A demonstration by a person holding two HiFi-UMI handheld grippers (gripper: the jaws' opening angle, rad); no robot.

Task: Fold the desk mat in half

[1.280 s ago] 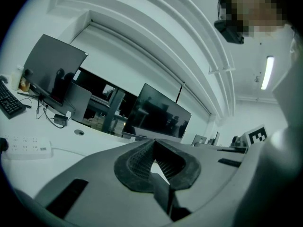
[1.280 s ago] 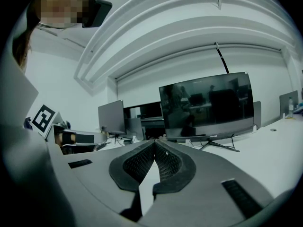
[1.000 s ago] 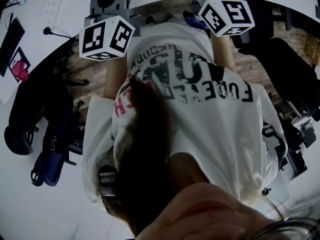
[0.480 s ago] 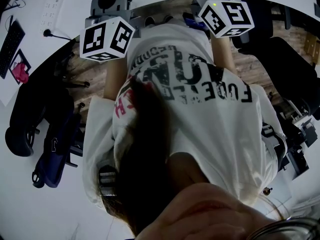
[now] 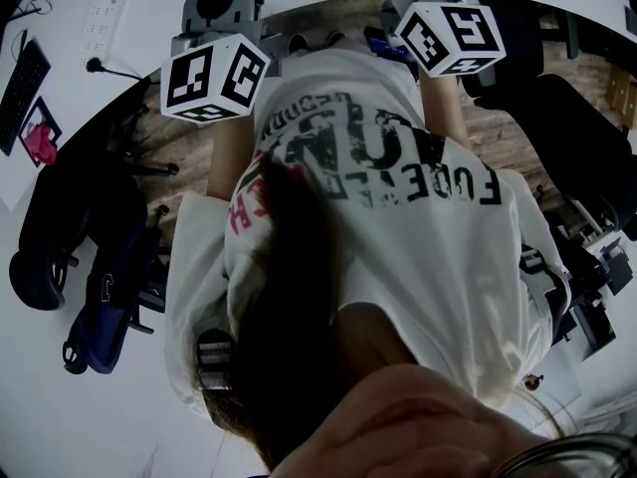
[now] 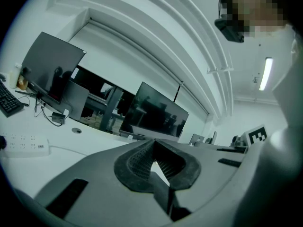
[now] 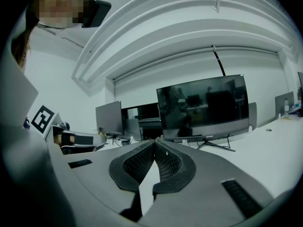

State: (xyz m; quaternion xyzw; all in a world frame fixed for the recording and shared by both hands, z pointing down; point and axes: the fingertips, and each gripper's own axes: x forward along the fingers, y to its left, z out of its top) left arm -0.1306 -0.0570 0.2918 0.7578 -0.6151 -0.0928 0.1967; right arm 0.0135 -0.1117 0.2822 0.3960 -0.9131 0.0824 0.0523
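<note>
- Jaws of left gripper [image 6: 154,143]: dark ribbed pads closed tip to tip, nothing between them.
- Jaws of right gripper [image 7: 155,141]: same, pads pressed together, empty.
- Beyond left jaws: dark flat monitor [image 6: 154,112]. White power strip [image 6: 23,145] and black keyboard [image 6: 9,100] lie on the desk at far left.
- Beyond right jaws: wide dark monitor on a stand [image 7: 203,108].
- Head view: left black-and-white marker cube [image 5: 214,76] and right marker cube [image 5: 450,34] sit side by side, just beside person's white printed T-shirt [image 5: 398,217], near edge of curved white desk [image 5: 139,28].
- No view shows the desk mat.
</note>
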